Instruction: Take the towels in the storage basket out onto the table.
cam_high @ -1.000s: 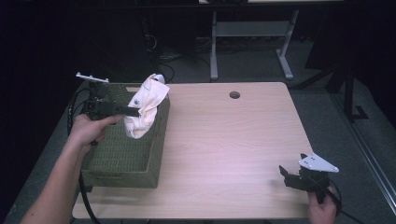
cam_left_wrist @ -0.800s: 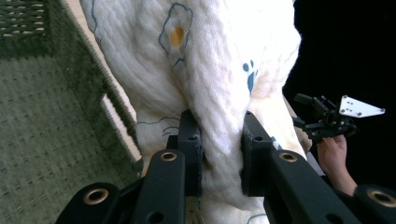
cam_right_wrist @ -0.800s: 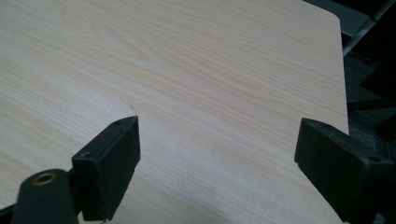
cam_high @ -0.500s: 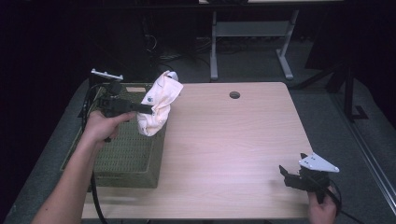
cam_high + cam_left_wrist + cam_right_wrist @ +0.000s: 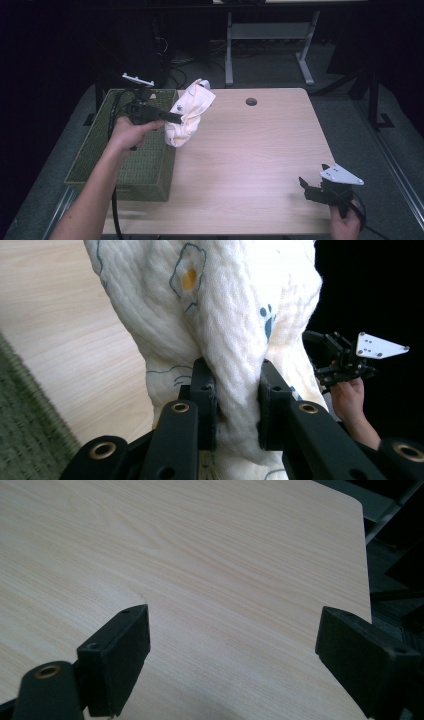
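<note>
A cream quilted cloth (image 5: 189, 117) with small printed figures hangs in the air over the table's left part, beside the green basket (image 5: 95, 152). My left gripper (image 5: 176, 119) is shut on the cloth; in the left gripper view both pads (image 5: 206, 395) pinch a fold of the cloth (image 5: 225, 315). My right gripper (image 5: 307, 186) rests low at the table's front right corner. Its jaws stand wide apart over bare wood, and nothing lies between its fingertips (image 5: 120, 650).
The green perforated basket sits at the table's left edge. The light wooden table (image 5: 250, 155) has a round cable hole (image 5: 251, 101) near its far edge. Table legs and cables stand on the dark floor behind. The other hand with its gripper (image 5: 350, 362) appears in the left gripper view.
My left gripper has lifted the cloth up out of the basket and carried it rightward, toward the table's open surface. The right gripper has stayed where it was.
</note>
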The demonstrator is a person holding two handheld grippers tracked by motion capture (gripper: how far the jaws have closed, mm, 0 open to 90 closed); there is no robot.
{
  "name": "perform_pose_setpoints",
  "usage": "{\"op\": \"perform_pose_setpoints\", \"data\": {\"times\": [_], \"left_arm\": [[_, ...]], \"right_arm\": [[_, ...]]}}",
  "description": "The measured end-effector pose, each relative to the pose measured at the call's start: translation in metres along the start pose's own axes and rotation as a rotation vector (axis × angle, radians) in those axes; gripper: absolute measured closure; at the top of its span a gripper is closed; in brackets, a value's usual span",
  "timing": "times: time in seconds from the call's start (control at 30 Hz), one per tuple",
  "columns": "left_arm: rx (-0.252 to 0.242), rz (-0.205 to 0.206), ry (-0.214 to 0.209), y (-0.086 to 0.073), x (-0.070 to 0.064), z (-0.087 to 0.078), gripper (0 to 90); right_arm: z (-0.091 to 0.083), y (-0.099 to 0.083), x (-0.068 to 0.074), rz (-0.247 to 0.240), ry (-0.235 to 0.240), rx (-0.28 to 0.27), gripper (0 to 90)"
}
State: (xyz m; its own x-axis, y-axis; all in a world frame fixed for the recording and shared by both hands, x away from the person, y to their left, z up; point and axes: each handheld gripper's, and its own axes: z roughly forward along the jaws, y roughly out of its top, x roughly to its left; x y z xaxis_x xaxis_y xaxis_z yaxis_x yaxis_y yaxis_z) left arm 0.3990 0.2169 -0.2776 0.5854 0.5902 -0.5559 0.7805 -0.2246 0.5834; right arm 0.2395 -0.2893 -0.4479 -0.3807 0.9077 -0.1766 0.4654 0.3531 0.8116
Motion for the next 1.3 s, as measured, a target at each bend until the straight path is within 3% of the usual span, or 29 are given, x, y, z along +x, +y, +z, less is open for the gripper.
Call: {"op": "perform_pose_setpoints", "data": {"times": [0.93, 1.3], "left_arm": [[0.089, 0.039, -0.039, 0.015, -0.019, 0.080, 74.0], [0.070, 0.034, -0.040, 0.016, -0.023, 0.114, 74.0]], "right_arm": [[0.001, 0.001, 0.002, 0.007, 0.007, -0.008, 13.9], [0.000, 0.000, 0.001, 0.017, 0.009, -0.009, 13.9]]}}
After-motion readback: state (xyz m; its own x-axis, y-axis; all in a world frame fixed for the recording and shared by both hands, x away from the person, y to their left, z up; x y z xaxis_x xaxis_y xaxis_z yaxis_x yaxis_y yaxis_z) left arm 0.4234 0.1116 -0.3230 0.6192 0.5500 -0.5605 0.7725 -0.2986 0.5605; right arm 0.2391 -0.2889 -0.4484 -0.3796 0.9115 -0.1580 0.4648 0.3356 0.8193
